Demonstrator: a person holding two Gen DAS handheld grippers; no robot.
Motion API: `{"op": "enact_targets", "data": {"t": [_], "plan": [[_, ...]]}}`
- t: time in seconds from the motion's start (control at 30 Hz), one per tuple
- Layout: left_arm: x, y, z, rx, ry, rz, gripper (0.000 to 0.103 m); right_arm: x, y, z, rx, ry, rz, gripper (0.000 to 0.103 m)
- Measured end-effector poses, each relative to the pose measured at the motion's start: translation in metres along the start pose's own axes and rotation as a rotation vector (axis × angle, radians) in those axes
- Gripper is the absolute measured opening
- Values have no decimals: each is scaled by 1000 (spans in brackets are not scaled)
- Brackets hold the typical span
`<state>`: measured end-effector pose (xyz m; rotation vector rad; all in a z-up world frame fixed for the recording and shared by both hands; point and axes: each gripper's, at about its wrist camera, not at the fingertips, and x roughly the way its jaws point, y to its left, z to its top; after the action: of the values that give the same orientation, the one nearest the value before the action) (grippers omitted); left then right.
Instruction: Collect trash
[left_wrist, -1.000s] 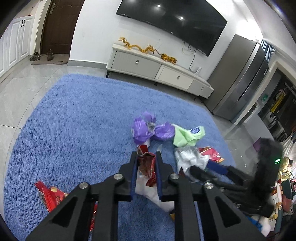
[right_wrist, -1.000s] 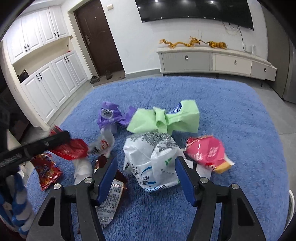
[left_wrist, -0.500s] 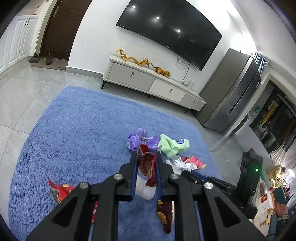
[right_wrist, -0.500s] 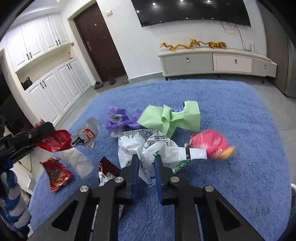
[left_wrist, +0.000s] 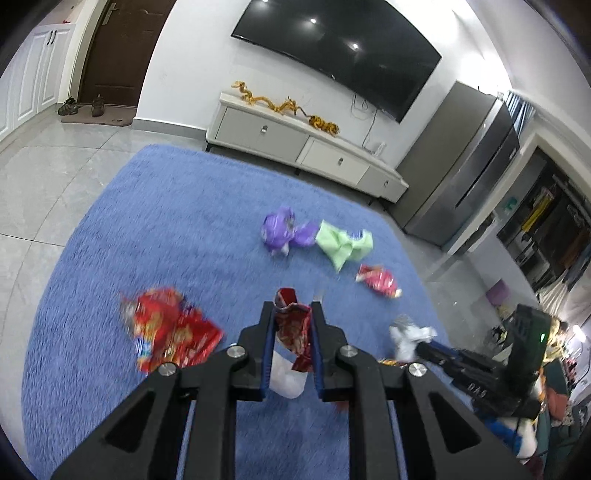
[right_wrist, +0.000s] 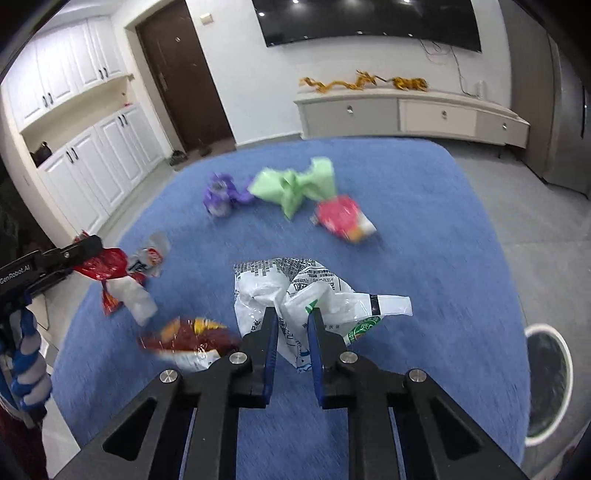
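My left gripper is shut on a red snack wrapper with a white wrapper hanging below it, held above the blue carpet. It also shows at the left of the right wrist view, wrappers dangling. My right gripper is shut on a crumpled white plastic bag and holds it off the carpet. On the carpet lie a purple wrapper, a green bag, a pink snack bag, a dark red packet and a red wrapper.
A white-rimmed bin stands at the carpet's right edge. A white TV cabinet runs along the far wall under a TV. White cupboards line the left wall. Grey tile floor surrounds the carpet.
My right gripper closed on the white plastic bag and lifted it. My left gripper rose and drew back with its wrappers. Both views now sit higher above the carpet.
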<state>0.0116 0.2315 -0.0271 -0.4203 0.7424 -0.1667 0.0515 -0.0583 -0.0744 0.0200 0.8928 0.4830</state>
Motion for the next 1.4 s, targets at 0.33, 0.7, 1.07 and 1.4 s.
{"op": "enact_targets", "data": {"t": [0.33, 0.7, 1.07, 1.4], "plan": [[-16, -3, -47, 127, 4, 40, 58, -14, -14, -30, 36, 13, -6, 21], [-25, -3, -83, 209, 53, 60, 58, -23, -18, -36, 17, -11, -23, 48], [17, -1, -88, 156, 156, 32, 45, -8, -16, -27, -3, -19, -34, 71], [24, 0, -88, 110, 178, -10, 19, 16, -8, -27, -54, 24, -44, 42]]}}
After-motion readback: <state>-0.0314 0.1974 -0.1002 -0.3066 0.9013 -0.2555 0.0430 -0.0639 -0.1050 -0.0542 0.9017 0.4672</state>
